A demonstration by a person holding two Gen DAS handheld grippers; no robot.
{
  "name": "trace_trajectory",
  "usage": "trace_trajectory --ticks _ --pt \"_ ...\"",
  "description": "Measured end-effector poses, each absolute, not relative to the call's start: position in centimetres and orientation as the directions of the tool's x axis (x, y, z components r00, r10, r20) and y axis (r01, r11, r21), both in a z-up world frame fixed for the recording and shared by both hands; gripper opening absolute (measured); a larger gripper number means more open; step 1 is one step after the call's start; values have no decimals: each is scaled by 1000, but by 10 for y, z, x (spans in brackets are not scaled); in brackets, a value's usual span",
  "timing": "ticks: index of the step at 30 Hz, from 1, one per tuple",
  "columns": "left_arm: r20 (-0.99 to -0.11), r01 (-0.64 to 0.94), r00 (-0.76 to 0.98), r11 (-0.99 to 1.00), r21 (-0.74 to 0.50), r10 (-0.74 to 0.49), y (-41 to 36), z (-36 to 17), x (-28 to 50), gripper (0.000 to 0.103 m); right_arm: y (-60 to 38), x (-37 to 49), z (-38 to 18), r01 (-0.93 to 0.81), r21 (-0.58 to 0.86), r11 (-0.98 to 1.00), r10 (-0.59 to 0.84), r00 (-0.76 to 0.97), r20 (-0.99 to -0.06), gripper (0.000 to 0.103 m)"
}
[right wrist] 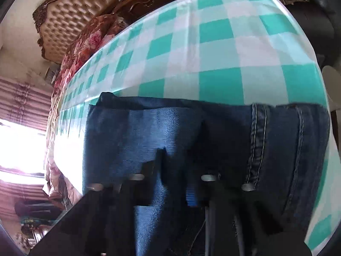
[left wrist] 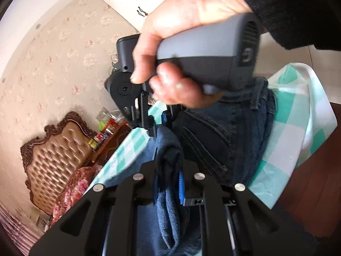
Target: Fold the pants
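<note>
Dark blue jeans (right wrist: pixel 191 132) lying across the lower half of the right wrist view on a green-and-white checked tablecloth (right wrist: pixel 213 49), stitched seam running down the right side, far edge straight against the checks. In the left wrist view, same jeans bunched at centre, pocket stitching showing right of middle, a thick roll of denim rising between the fingers of the left gripper (left wrist: pixel 170 183), pinched there, blue pad pressed against the fold. Right gripper (right wrist: pixel 177 170) low in its own frame, blurred, jaws pressed together on a pinch of cloth as best as can be judged; also seen in the left view at centre, gripped by a hand (left wrist: pixel 181 49) in a dark sleeve. Likely trouble: thick roll slipping out of the left pinch under its own weight, fold springing open; uneven pull between the two grips skewing the edges; tablecloth dragging along with the denim and wrinkling under it; grippers close enough to knock together
</note>
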State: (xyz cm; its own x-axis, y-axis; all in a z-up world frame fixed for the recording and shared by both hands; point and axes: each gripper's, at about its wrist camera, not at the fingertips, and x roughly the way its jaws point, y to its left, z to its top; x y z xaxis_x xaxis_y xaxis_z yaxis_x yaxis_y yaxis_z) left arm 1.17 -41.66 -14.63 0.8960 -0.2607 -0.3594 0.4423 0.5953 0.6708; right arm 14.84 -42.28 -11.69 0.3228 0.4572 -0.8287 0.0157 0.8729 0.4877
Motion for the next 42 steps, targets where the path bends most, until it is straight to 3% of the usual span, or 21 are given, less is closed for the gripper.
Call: trace_trajectory --ticks 3,6,8,13,21,26,29,32,33,35,36,37,39,42 --pt "-304 422 906 568 707 -295 -436 -126 3 13 -446 135 -84 -11 493 870 459 385 -801 12" --pt "-315 460 885 541 704 -343 -462 -121 3 13 -478 125 -73 26 465 885 411 429 -804 12" --pt "-320 478 872 505 719 -370 -482 -131 0 13 -499 119 -79 57 468 882 400 435 -807 12" --pt "-442 567 820 405 717 -364 -517 -181 -3 13 -521 118 -129 103 489 866 411 410 -814 12" --pt "-363 521 849 496 695 -383 -519 -138 4 13 -526 100 -75 17 503 864 422 520 -742 9" --pt "-413 559 824 439 704 -388 -542 -172 11 13 -553 99 -105 117 468 876 357 495 -792 3" --pt "-418 571 813 410 712 -407 -547 -192 9 19 -552 97 -131 145 421 895 320 448 -835 4" --pt "-403 581 804 431 690 -438 -537 -184 10 37 -555 90 -122 156 463 872 332 507 -796 4" --pt "-392 586 800 450 674 -454 -533 -178 9 51 -556 87 -111 145 476 867 332 544 -770 7" --pt "-399 593 795 451 667 -456 -533 -176 10 51 -554 89 -100 137 486 863 336 563 -756 14" --pt "-410 601 790 442 666 -456 -534 -176 12 38 -551 95 -97 138 482 865 335 556 -761 19" --pt "-423 609 783 425 670 -456 -537 -179 12 25 -548 99 -95 139 471 871 331 544 -771 33" --pt "-420 596 791 406 693 -444 -540 -187 7 21 -540 110 -95 132 436 890 309 530 -790 56" --pt "-407 579 801 399 711 -439 -543 -195 -4 18 -531 126 -99 127 405 905 292 508 -811 56"
